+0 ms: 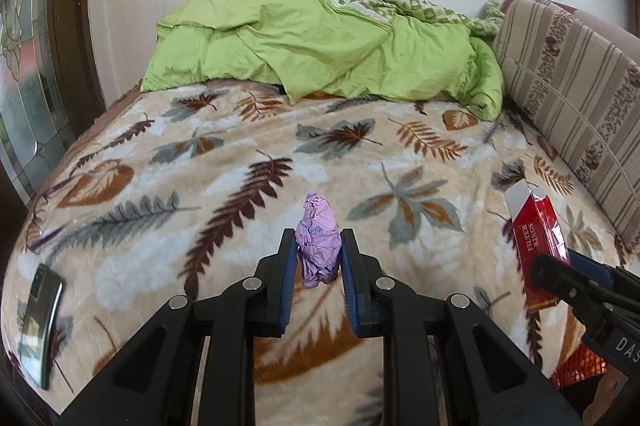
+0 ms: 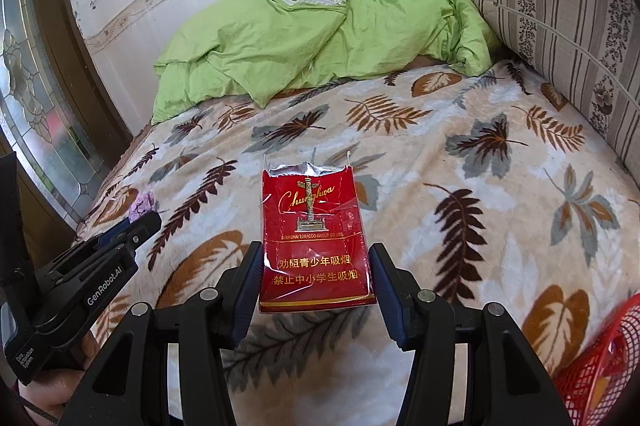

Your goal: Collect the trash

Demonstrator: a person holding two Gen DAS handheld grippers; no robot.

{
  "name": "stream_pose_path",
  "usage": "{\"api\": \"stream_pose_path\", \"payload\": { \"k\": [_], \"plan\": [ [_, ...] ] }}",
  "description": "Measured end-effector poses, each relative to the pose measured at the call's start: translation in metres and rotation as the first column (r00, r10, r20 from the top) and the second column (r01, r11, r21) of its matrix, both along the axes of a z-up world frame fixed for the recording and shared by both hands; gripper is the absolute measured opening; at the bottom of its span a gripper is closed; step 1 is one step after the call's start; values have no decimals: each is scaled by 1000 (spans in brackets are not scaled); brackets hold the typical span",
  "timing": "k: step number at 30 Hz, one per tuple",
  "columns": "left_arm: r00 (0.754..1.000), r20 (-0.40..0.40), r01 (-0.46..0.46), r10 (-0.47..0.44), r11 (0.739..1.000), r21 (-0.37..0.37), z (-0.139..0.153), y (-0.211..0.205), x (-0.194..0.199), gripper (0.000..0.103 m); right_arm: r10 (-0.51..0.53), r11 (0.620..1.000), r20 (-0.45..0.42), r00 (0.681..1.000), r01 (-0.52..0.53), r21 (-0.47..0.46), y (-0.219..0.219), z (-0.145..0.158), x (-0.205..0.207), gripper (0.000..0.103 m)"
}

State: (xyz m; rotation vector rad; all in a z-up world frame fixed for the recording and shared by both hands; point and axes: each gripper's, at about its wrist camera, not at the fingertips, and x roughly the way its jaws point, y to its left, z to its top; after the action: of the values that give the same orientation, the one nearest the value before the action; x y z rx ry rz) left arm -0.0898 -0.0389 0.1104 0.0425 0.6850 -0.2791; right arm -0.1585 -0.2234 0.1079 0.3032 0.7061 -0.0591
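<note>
Open room: middle of the leaf-print blanket point(image 2: 460, 114).
Far end: green duvet point(image 1: 320, 38) heaped.
Right side: striped cushion point(image 1: 572, 98).
Left edge: phone point(image 1: 40, 322).

The crumpled paper wad point(image 1: 318, 246) was pale lilac. The cigarette pack point(image 2: 314, 238) was red with gold lettering and a silver foil top. The blanket point(image 2: 440, 186) was cream with brown, rust and grey leaves. The duvet point(image 1: 320, 54) was lime green, the basket point(image 2: 600, 366) red mesh.
</note>
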Motion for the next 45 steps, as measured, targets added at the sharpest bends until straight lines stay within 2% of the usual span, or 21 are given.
{"api": "stream_pose_path", "payload": {
  "k": [11,17,19,22,45],
  "plan": [
    [999,-48,16,-16,1000,-7,-18,4,-34,20,17,1000,11,1000,-17,-21,0,-5,-27,57],
    [999,-43,8,-6,998,57,-32,1,-45,20,59,997,14,998,-58,-50,12,-9,-29,57],
    [998,-56,13,-9,998,59,-37,0,-44,20,66,996,12,998,-65,-58,14,-10,-29,57],
    [999,-34,9,-6,996,93,-39,-2,-44,20,71,996,7,997,-70,-55,14,-14,-27,57],
    [997,-76,17,-10,995,94,-56,1,-24,20,102,994,-29,994,-103,-25,24,-29,-7,57]
  ]
}}
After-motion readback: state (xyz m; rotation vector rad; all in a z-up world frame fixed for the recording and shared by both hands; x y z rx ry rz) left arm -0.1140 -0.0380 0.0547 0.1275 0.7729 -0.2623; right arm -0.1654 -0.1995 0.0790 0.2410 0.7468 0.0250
